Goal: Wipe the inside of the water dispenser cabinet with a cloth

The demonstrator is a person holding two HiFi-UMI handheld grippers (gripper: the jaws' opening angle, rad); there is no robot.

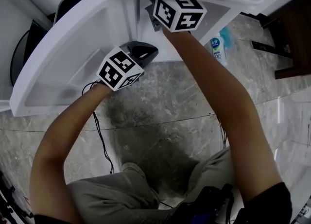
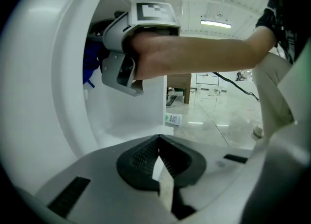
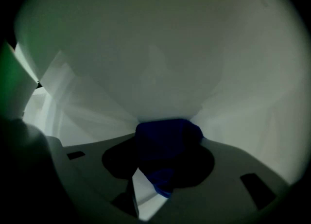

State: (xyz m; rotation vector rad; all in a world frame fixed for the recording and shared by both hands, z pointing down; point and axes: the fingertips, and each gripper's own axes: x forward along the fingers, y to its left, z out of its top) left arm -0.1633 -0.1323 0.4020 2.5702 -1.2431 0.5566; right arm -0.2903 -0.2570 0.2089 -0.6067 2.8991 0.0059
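The white water dispenser cabinet (image 1: pixel 121 4) stands with its door (image 1: pixel 58 67) swung open to the left. My right gripper (image 3: pixel 167 138) reaches deep inside, shut on a dark blue cloth (image 3: pixel 167 140) pressed against the white back wall (image 3: pixel 160 48). Its marker cube (image 1: pixel 179 13) shows at the cabinet opening. In the left gripper view the blue cloth (image 2: pixel 90 67) shows ahead of the right gripper's grey body (image 2: pixel 121 67). My left gripper (image 1: pixel 145 52) hovers just outside the opening, lower left of the right arm. Its jaws (image 2: pixel 158 145) are shut on nothing.
A white bottle with a blue-green label (image 1: pixel 218 48) lies on the marble floor (image 1: pixel 160 101) right of the cabinet. A black cable (image 1: pixel 99 130) trails across the floor. Dark wooden furniture (image 1: pixel 294 28) stands at the right. The person's knees (image 1: pixel 131 189) are below.
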